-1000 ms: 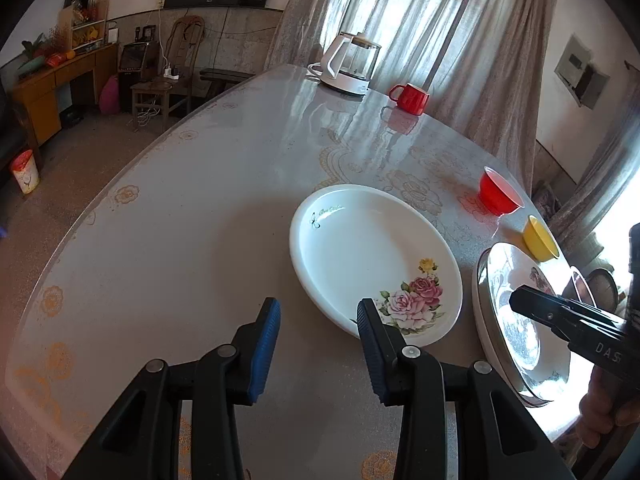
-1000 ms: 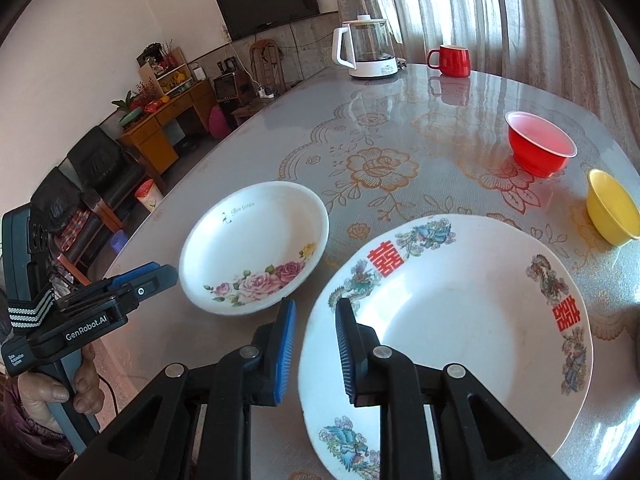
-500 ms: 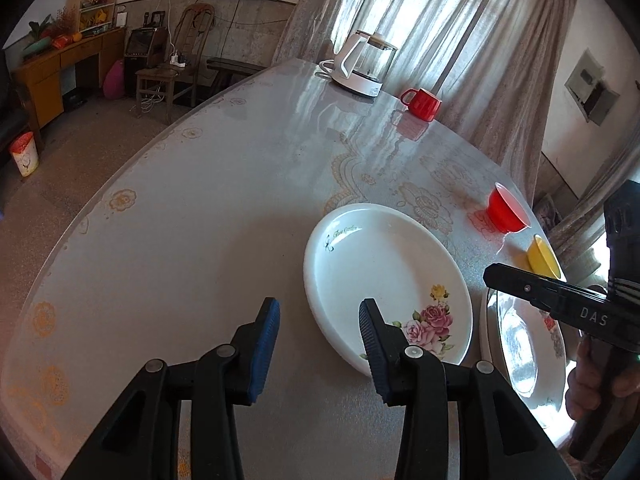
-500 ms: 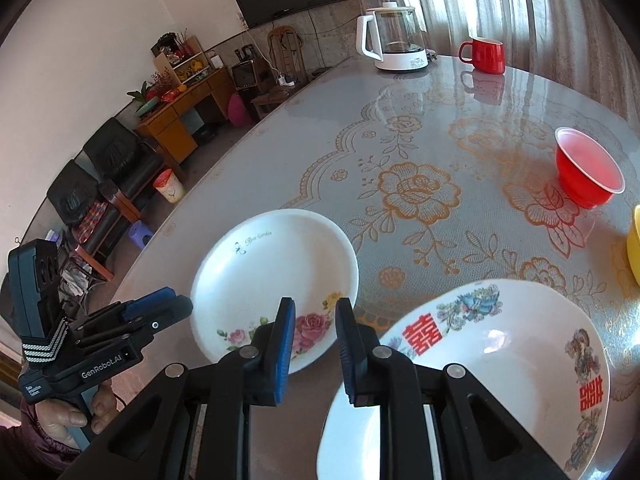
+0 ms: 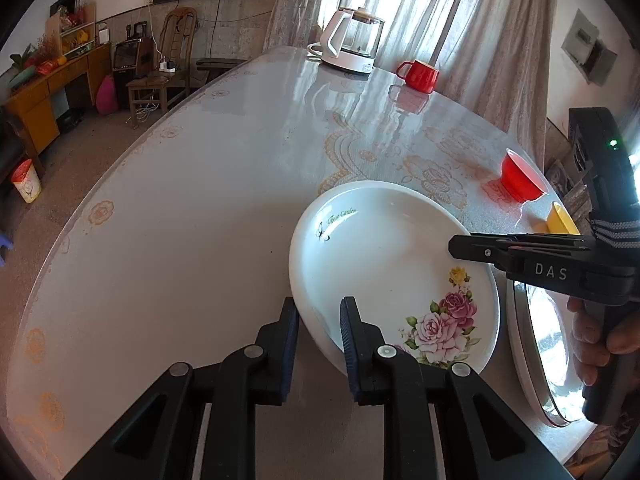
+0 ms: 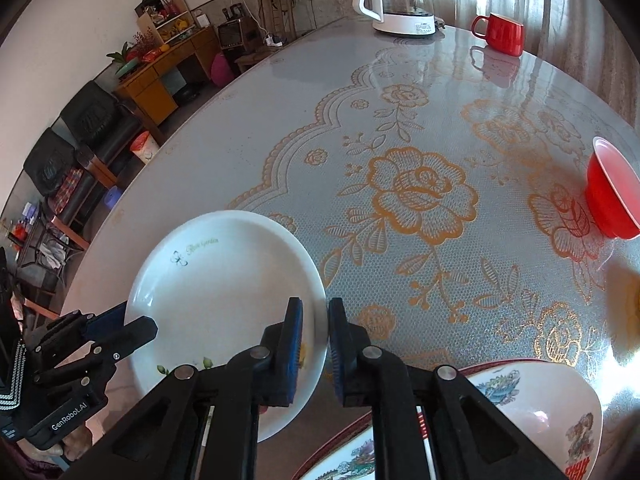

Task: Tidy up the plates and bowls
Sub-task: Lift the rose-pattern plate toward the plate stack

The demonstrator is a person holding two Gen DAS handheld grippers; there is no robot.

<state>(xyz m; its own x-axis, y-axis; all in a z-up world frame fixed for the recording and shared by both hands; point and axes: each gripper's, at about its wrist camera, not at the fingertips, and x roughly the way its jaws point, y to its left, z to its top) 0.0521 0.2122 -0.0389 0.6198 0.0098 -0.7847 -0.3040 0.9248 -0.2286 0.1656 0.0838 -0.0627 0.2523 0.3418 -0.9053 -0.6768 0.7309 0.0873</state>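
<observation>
A: So, how many dishes are on the table?

B: Four. Two plates: a white round ceramic plate with pink roses (image 5: 394, 268), and a larger white plate with red characters and coloured birds (image 6: 532, 408) just beside it at the near edge. Two bowls: a red plastic bowl (image 6: 610, 190) and, further right, a yellow bowl (image 5: 562, 220), only partly visible. They stand apart from the plates.

A: And the grippers?

B: Two, both black with blue pads. The left gripper (image 5: 319, 320) has its jaws on either side of the rose plate's near rim, with the rim between the pads; whether they press on it I cannot tell. The right gripper (image 6: 315, 328) straddles the same plate's opposite rim, jaws narrowly apart, one pad over the plate and one outside; contact is unclear there too.

A: Anything else on the table?

B: One white electric kettle with a glass jug (image 5: 352, 42) and one red mug (image 6: 500, 32), both at the far side.

A: The surface and the room?

B: A round glossy table (image 6: 420, 184) with a grey cloth printed with gold flowers. Beyond it are pale curtains (image 5: 460, 28), a wooden chair (image 5: 168, 64), a wooden cabinet (image 6: 160, 80) and black armchairs (image 6: 76, 148).
</observation>
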